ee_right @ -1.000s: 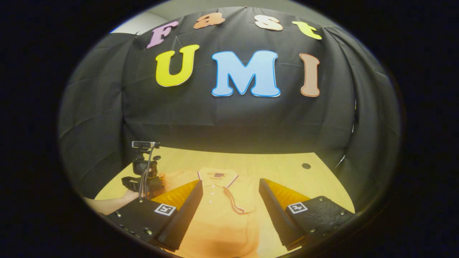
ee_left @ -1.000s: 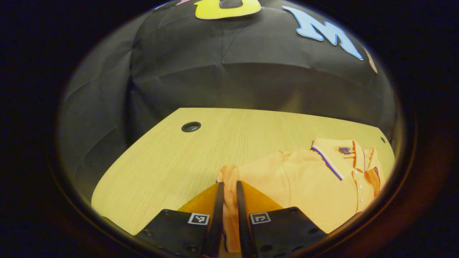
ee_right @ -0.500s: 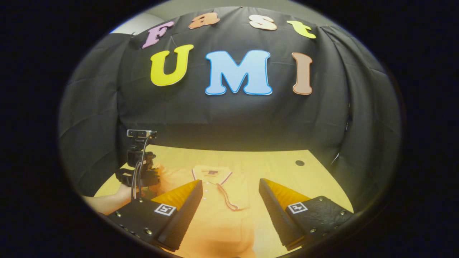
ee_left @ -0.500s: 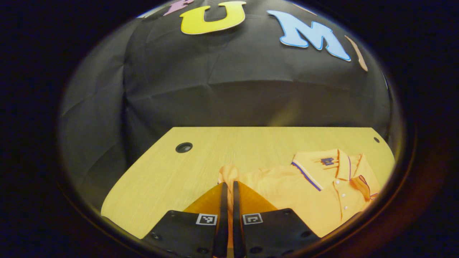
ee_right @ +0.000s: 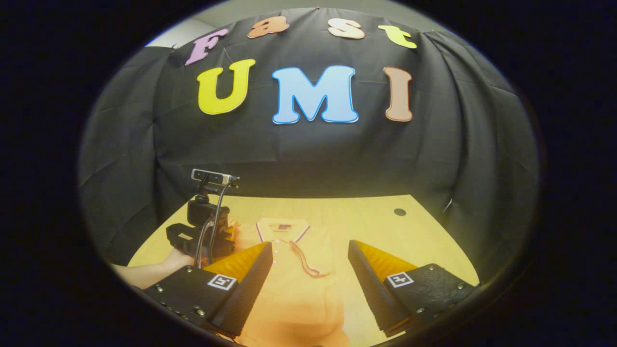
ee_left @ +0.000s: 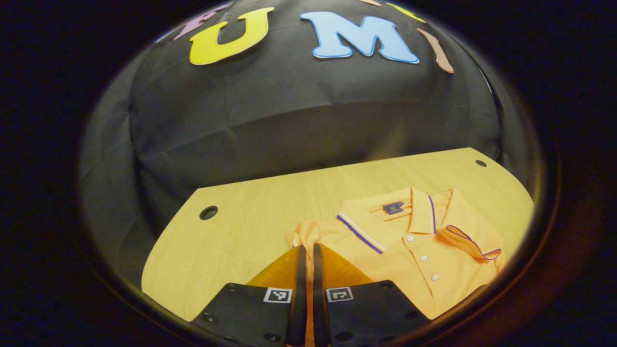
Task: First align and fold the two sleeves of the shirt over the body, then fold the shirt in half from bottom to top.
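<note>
So the shirt [ee_left: 414, 250] is an orange polo with a collar trimmed in thin dark and white stripes, a small dark tag inside the neck, and a short row of white buttons down the placket. It's lying face up on the light wooden table [ee_left: 250, 226], collar toward the back wall, and in the left gripper view it sits toward the right side of the tabletop. One sleeve [ee_left: 470, 241] is already folded in across the chest, you can see its striped cuff edge lying diagonally next to the buttons. The other sleeve [ee_left: 304, 236] is bunched up and lifted a bit, because the left gripper [ee_left: 306, 255] has it pinched: its two fingers are pressed nearly together with a strip of orange fabric running down the thin gap between them. The right gripper [ee_right: 311, 260] is hanging over the lower half of the shirt with its fingers spread wide apart and nothing between them, just fabric underneath. From the right gripper view you can also spot the left gripper off to the left at the shirt's shoulder, with a hand [ee_right: 168, 265] holding it and a little camera rig on top. The table has a couple of round cable holes, one [ee_left: 208, 212] on the left and one [ee_left: 480, 163] at the far right corner.
</note>
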`<action>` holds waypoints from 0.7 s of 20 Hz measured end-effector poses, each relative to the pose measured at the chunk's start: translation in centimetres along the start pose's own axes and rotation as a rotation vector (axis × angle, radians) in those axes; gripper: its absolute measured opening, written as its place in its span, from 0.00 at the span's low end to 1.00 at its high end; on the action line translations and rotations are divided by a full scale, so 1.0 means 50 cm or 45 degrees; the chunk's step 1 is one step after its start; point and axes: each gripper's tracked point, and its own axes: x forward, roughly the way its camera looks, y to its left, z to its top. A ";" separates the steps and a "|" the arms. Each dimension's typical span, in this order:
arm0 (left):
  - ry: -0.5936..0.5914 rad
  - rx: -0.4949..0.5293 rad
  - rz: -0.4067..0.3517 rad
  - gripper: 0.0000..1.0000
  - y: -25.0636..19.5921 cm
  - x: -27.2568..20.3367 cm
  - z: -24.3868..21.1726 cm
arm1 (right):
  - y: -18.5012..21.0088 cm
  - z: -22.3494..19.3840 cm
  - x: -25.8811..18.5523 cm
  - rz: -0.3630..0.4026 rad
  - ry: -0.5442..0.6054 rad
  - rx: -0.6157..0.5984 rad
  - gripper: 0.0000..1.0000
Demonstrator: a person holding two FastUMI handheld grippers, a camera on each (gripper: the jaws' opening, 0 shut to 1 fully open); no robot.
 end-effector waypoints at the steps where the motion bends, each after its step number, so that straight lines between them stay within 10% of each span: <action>1: 0.008 0.004 -0.013 0.12 -0.008 0.003 -0.006 | -0.003 -0.007 0.000 -0.011 0.002 0.010 0.97; 7: 0.044 0.061 -0.093 0.27 -0.043 0.001 -0.020 | -0.010 -0.044 0.013 -0.039 0.019 0.075 0.97; 12: 0.019 0.079 -0.124 0.60 -0.057 -0.029 -0.012 | -0.015 -0.060 0.012 -0.020 0.024 0.046 0.97; 14: 0.008 0.036 -0.132 0.90 -0.064 -0.056 -0.010 | -0.020 -0.076 0.007 -0.002 0.036 0.032 0.97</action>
